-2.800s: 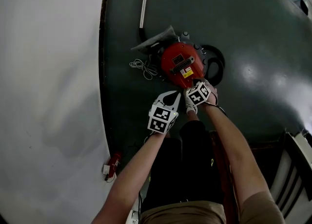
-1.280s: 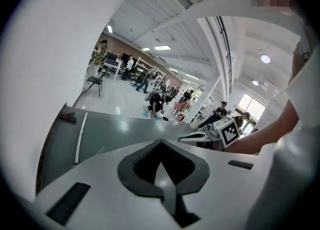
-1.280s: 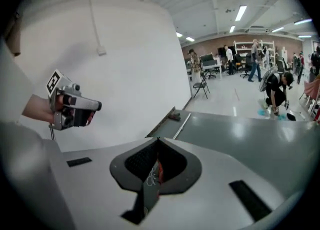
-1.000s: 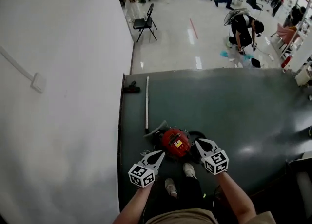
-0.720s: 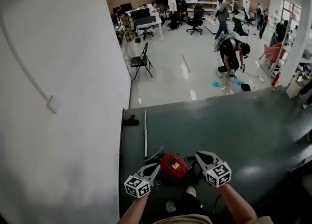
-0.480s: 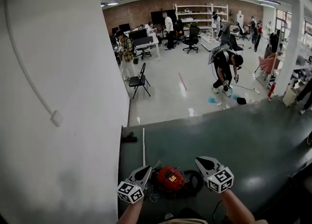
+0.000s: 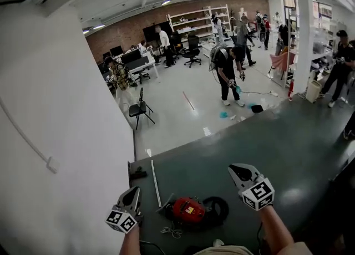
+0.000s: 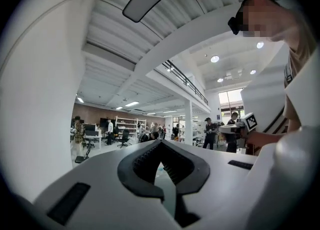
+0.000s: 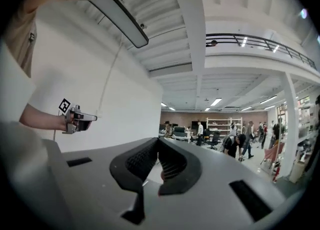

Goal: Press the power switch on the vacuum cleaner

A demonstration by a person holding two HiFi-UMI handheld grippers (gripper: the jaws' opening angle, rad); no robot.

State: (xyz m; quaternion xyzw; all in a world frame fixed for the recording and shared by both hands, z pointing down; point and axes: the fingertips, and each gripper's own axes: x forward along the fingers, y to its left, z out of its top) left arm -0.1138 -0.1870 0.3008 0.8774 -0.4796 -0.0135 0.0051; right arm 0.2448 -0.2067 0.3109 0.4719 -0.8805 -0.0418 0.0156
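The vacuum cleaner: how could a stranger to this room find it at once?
Find the dark green floor beside the white wall. Near its close edge sits the vacuum cleaner: the only red thing on it, between a thin metal tube and a black hose.

The left gripper [image 7: 135, 191] and the right gripper [image 7: 234, 167] are each built as a pale grey shell tapering to 2 jaws lined with black ribbed pads [image 8: 145, 160]. Each is topped with a cube [image 7: 258, 193] covered in black-and-white square markers. 2 dark rectangular slots [image 9: 248, 192] are set into each shell, and a beige short sleeve [image 7: 295, 247] is worn.
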